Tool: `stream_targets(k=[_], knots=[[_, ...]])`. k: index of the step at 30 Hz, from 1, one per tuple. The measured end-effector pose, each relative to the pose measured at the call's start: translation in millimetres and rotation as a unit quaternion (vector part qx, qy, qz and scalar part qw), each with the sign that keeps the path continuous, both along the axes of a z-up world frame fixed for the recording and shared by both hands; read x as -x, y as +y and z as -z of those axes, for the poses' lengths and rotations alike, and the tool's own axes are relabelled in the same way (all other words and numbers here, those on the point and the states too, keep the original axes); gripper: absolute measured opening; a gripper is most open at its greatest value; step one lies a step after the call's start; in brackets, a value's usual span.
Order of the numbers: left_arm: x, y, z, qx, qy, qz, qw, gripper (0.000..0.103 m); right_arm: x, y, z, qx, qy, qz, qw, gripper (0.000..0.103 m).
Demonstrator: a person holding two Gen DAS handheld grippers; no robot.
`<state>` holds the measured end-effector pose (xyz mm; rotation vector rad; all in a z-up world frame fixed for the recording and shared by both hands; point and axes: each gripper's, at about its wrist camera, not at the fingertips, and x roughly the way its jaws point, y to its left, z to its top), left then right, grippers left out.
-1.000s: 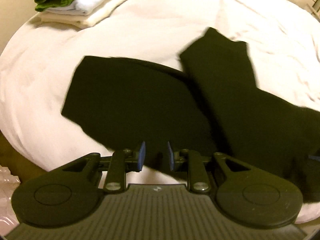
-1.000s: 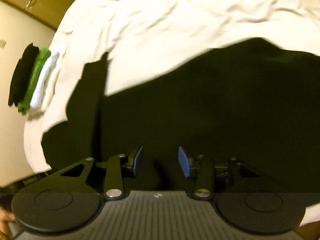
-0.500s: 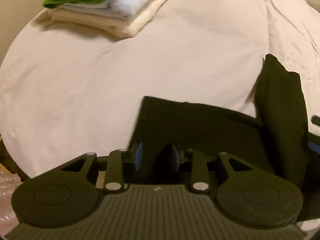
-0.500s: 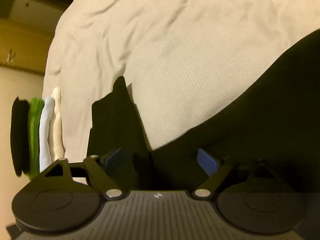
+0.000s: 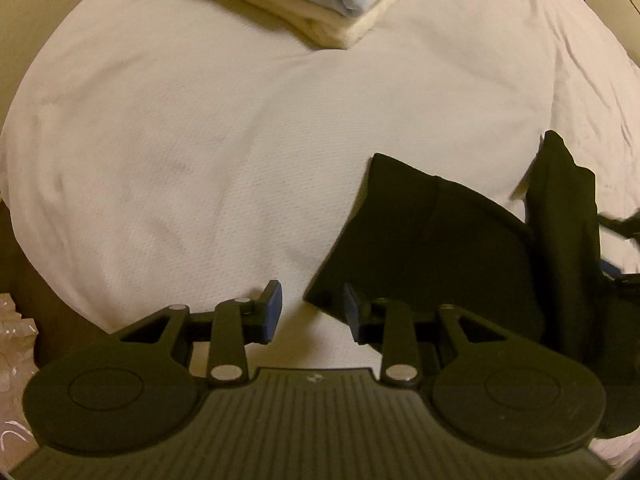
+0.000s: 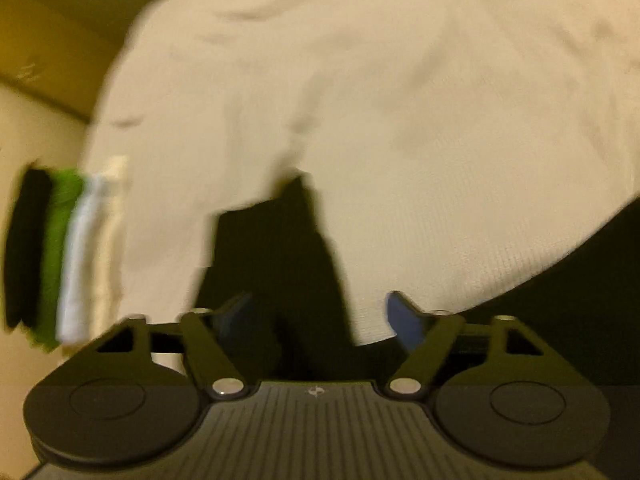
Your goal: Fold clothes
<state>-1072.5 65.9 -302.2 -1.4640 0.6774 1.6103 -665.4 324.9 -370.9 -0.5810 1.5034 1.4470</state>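
White bedding (image 5: 240,140) fills the left wrist view, a stack of folded clothes (image 5: 320,4) at its far edge. The left gripper (image 5: 310,306) hangs narrowly parted with nothing between its pads, its right pad by the near corner of the black garment (image 5: 432,248). In the blurred right wrist view, the right gripper (image 6: 320,316) stands fairly wide, having just been closing, a black fold (image 6: 288,264) between its pads; whether they touch it is unclear. No writing is legible.
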Motion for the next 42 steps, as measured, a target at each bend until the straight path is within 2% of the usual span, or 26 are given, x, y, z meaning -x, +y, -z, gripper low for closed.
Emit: stream_targets(k=[1,2,3,6,8,9,10,12,13,14,15,16,17,20,23,27,29,30,35,37,40,42], knots=[[1.9,-2.8,-1.4,-0.003,-0.002,-0.002,1.0,0.029,1.6,-0.2,3.5,0.0,0.019,0.002,1.0,0.047],[4.0,-5.9,-3.6,-0.009,-0.003,-0.004,0.9999,0.029,10.2,-4.5,-3.1,-0.018,0.026,-0.019,0.999,0.024],[6.4,-8.8,-5.3,-0.013,-0.005,-0.006,0.9999,0.029,22.5,-10.4,-13.7,-0.041,0.024,-0.049,0.998,0.013],[16.9,-17.8,-8.7,-0.017,-0.011,-0.023,0.9995,0.029,61.9,-32.1,-48.3,-0.113,0.017,-0.146,0.983,0.01],[22.8,-22.7,-10.4,-0.021,-0.016,-0.036,0.999,0.029,96.3,-58.8,-77.5,-0.17,0.009,-0.228,0.959,0.01],[25.4,-24.8,-11.0,-0.024,-0.019,-0.042,0.9986,0.029,115.8,-74.7,-89.1,-0.194,0.0,-0.279,0.941,0.01],[27.9,-26.6,-11.3,-0.026,-0.023,-0.048,0.9982,0.029,137.1,-92.7,-97.2,-0.21,-0.008,-0.336,0.918,0.017],[31.9,-27.7,-10.0,-0.028,-0.03,-0.056,0.9976,0.029,173.5,-126.6,-99.5,-0.207,-0.013,-0.431,0.878,0.047],[31.6,-29.1,-9.9,-0.026,-0.032,-0.055,0.9976,0.029,184.0,-142.2,-96.3,-0.203,-0.018,-0.464,0.862,0.073],[31.3,-30.5,-9.9,-0.025,-0.033,-0.054,0.9977,0.029,191.5,-157.3,-92.3,-0.199,-0.028,-0.491,0.848,0.079],[30.5,-31.8,-9.9,-0.024,-0.034,-0.052,0.9978,0.029,198.9,-172.4,-88.2,-0.196,-0.038,-0.517,0.833,0.079],[28.4,-32.7,-9.6,-0.024,-0.034,-0.046,0.998,0.029,200.4,-179.7,-83.4,-0.183,-0.042,-0.527,0.829,0.079],[26.1,-33.5,-9.1,-0.024,-0.036,-0.04,0.9983,0.029,198.4,-182.5,-78.1,-0.165,-0.043,-0.528,0.832,0.079],[16.3,-35.7,-6.1,-0.03,-0.057,-0.019,0.9977,0.03,169.0,-174.2,-66.1,-0.128,-0.058,-0.493,0.859,0.079],[5.4,-36.7,1.0,-0.039,-0.099,-0.019,0.9942,0.032,129.6,-163.5,-56.2,-0.105,-0.103,-0.433,0.89,0.079],[-2.3,-31.6,16.8,-0.053,-0.141,-0.051,0.9872,0.032,80.6,-174.6,-53.7,-0.103,-0.168,-0.389,0.9,0.073],[-0.6,-28.3,26.0,-0.056,-0.153,-0.074,0.9838,0.032,66.5,-182.2,-52.1,-0.113,-0.2,-0.386,0.893,0.065],[0.7,-26.7,30.2,-0.058,-0.158,-0.086,0.9819,0.032,61.7,-186.7,-52.9,-0.12,-0.211,-0.391,0.888,0.065],[10.3,-20.4,43.0,-0.071,-0.181,-0.141,0.9707,0.034,70.3,-214.7,-48.5,-0.17,-0.246,-0.448,0.843,0.063],[9.5,-15.9,44.4,-0.07,-0.181,-0.143,0.9705,0.032,76.7,-226.5,-47.5,-0.191,-0.261,-0.47,0.822,0.06],[6.7,-9.8,42.0,-0.075,-0.177,-0.136,0.9719,0.028,89.4,-235.7,-38.8,-0.205,-0.286,-0.495,0.794,0.046],[4.4,-9.6,37.8,-0.083,-0.174,-0.123,0.9734,0.017,92.1,-240.3,-34.6,-0.213,-0.302,-0.505,0.78,0.039]])
